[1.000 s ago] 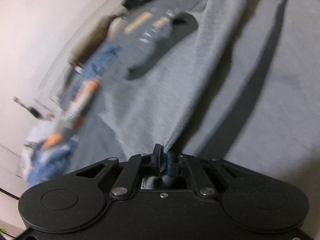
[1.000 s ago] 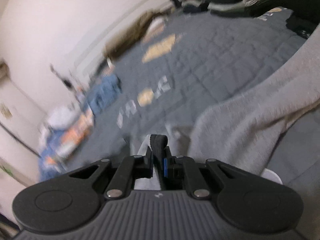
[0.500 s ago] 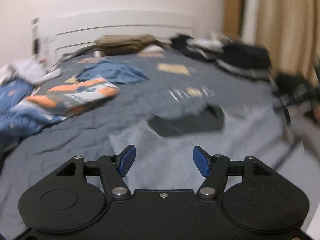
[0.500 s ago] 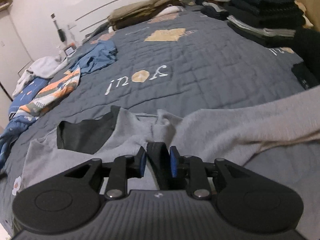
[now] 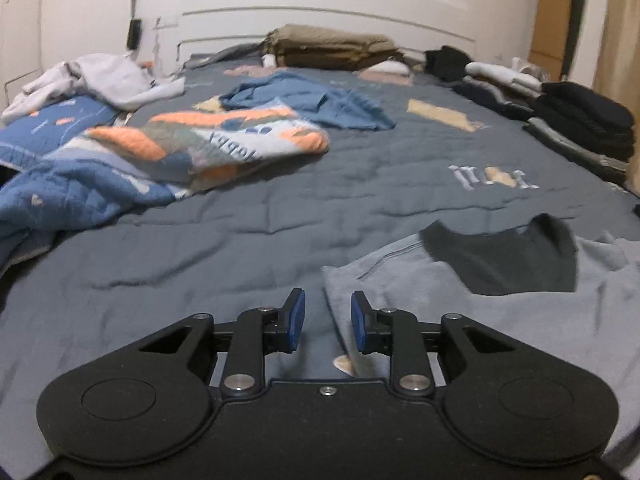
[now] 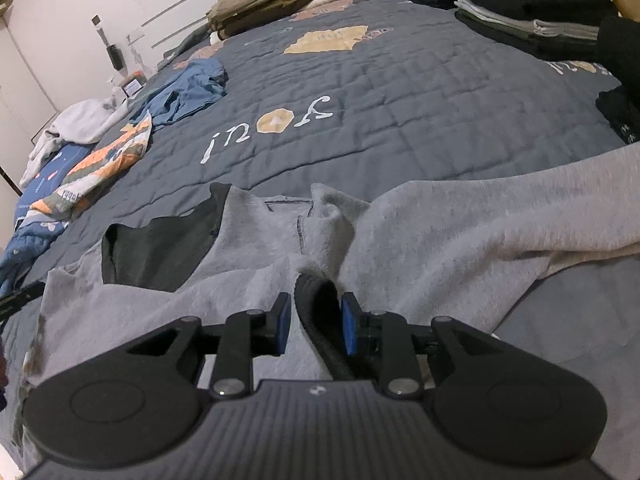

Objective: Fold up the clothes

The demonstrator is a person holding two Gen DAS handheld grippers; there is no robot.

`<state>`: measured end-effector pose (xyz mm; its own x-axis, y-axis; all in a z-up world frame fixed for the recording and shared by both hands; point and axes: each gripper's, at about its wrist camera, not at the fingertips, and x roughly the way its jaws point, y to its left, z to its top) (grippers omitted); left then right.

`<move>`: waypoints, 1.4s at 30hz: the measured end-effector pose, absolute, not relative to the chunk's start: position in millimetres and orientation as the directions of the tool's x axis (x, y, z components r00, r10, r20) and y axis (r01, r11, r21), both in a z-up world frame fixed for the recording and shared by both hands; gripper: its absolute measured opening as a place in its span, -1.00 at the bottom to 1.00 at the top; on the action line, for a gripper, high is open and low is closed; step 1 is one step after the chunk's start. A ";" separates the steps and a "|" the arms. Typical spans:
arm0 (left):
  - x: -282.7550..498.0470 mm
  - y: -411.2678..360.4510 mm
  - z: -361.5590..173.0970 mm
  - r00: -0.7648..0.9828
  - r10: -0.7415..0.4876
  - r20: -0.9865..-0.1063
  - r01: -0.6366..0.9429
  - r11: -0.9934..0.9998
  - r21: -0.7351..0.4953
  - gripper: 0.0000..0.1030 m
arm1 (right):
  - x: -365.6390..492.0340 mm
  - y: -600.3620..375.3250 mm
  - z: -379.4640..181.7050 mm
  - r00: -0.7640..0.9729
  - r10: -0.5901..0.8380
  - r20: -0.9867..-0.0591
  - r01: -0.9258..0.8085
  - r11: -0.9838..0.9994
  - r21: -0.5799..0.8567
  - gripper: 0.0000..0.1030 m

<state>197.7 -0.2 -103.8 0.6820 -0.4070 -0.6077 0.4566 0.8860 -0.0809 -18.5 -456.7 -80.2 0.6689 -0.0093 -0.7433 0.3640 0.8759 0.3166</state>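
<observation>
A grey sweatshirt (image 5: 440,300) with a dark panel (image 5: 512,264) lies spread on the dark grey quilt (image 5: 260,220). My left gripper (image 5: 328,320) is open and low over the garment's left edge, which runs between its blue pads. In the right wrist view the same sweatshirt (image 6: 248,240) lies flat, and one sleeve (image 6: 500,216) stretches off to the right. My right gripper (image 6: 315,328) is open. A dark ribbed cuff (image 6: 318,300) stands loosely between its pads, against the right one.
Bright blue and orange blankets (image 5: 224,148) and a blue garment (image 5: 316,100) lie at the left. White clothes (image 5: 100,76) sit in the far left corner. Folded brown items (image 5: 332,46) lie by the headboard. Stacks of dark folded clothes (image 6: 520,0) line the right side.
Both grippers lowered the lifted sweatshirt onto the quilt. The left one let go and opened wide, and has since narrowed around the garment's edge. The right one loosened around the cuff.
</observation>
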 end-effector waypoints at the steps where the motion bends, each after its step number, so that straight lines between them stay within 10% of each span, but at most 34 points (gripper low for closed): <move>1: 199.9 -0.3 -106.5 0.682 -0.410 -0.606 0.455 0.886 -0.088 -0.50 | -18.3 -457.4 -80.6 0.670 -0.008 -0.743 0.364 0.875 0.319 -0.50; 22: 196.1 -48.7 -134.7 0.691 -0.369 -0.622 0.542 0.833 0.109 -0.16 | -20.3 -458.8 -91.7 0.661 0.032 -0.750 0.345 0.875 0.341 -0.50; 29: 203.2 -33.0 -128.3 0.708 -0.391 -0.588 0.495 0.868 0.020 -0.88 | -22.7 -458.6 -91.4 0.665 0.027 -0.746 0.345 0.875 0.339 -0.50; 35: 220.6 11.0 -109.1 0.755 -0.429 -0.497 0.345 0.903 -0.256 -0.89 | -30.0 -465.1 -87.7 0.723 -0.001 -0.690 0.349 0.863 0.364 -0.75; 42: 226.2 12.7 -115.0 0.741 -0.339 -0.580 0.283 0.941 -0.188 -0.78 | -23.8 -459.2 -95.0 0.694 0.013 -0.720 0.340 0.875 0.344 -0.81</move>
